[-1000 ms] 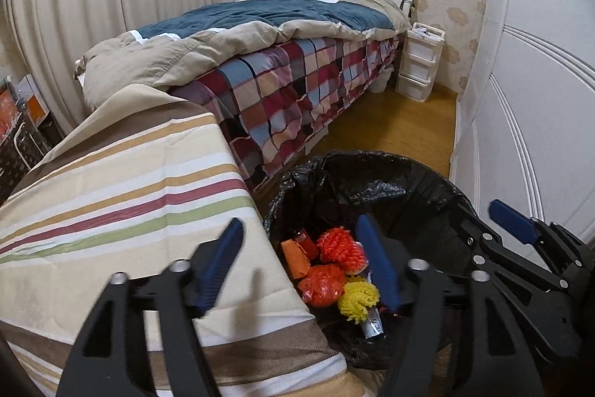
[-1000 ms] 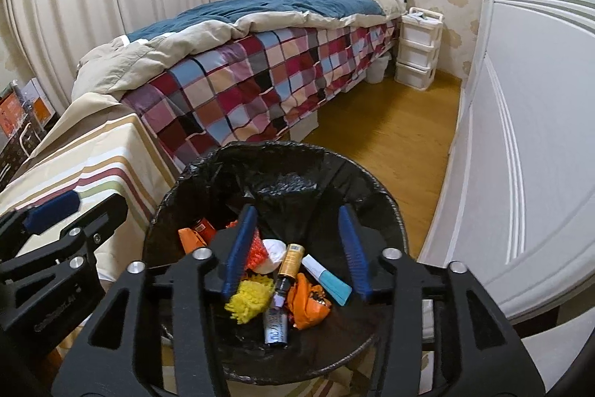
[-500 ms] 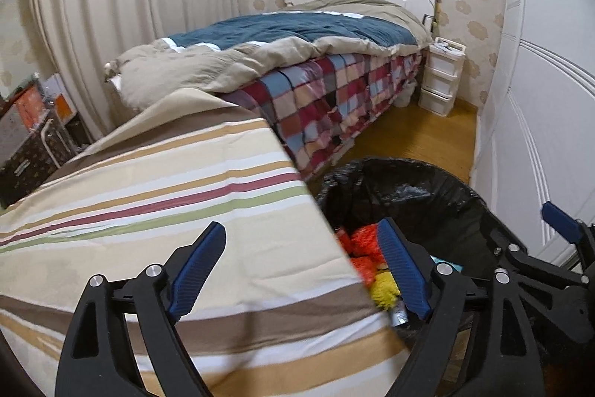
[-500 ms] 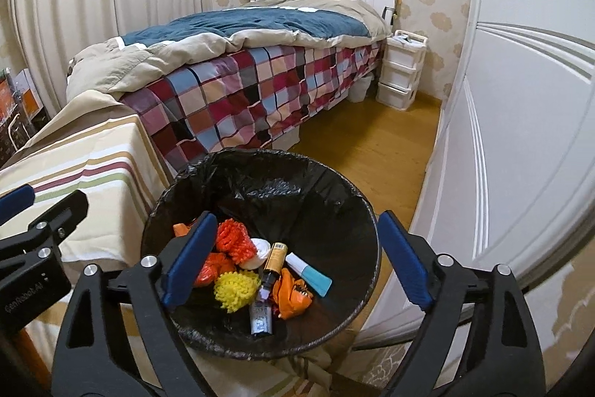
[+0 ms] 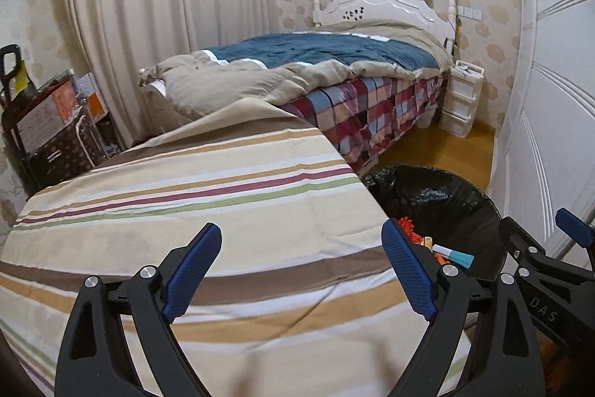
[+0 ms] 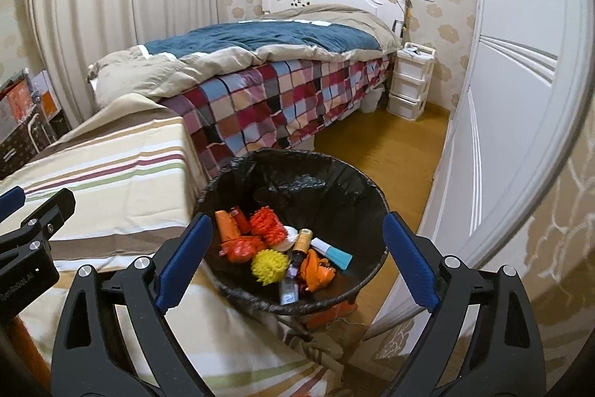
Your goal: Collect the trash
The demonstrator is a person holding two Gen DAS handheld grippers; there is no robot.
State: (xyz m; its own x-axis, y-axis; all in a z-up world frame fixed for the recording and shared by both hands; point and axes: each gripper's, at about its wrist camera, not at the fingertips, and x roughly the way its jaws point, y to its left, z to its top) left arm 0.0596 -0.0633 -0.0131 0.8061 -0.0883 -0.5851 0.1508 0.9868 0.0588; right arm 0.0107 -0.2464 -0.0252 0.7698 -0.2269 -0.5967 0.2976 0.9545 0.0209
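Observation:
A bin with a black liner [image 6: 297,157] stands on the floor beside the striped cloth [image 5: 193,196]. Inside it lie orange wrappers [image 6: 266,224], a yellow spiky ball [image 6: 269,265], a small bottle [image 6: 299,244] and a white tube with a teal cap [image 6: 334,251]. My right gripper [image 6: 297,224] hangs above the bin, its jaws wide and still opening, with nothing between them. My left gripper [image 5: 300,237] is over the striped cloth, left of the bin [image 5: 438,196], jaws also opening and empty.
A bed with a plaid cover [image 6: 282,95] runs along the back. White drawers [image 6: 409,84] stand by its head. White wardrobe doors [image 6: 513,121] close off the right side. Boxes [image 5: 48,121] are stacked at the far left. Wooden floor [image 6: 383,151] shows behind the bin.
Both grippers have drawn back and risen from the bin, and their jaws have spread wide. The left one has swung left over the striped cloth.

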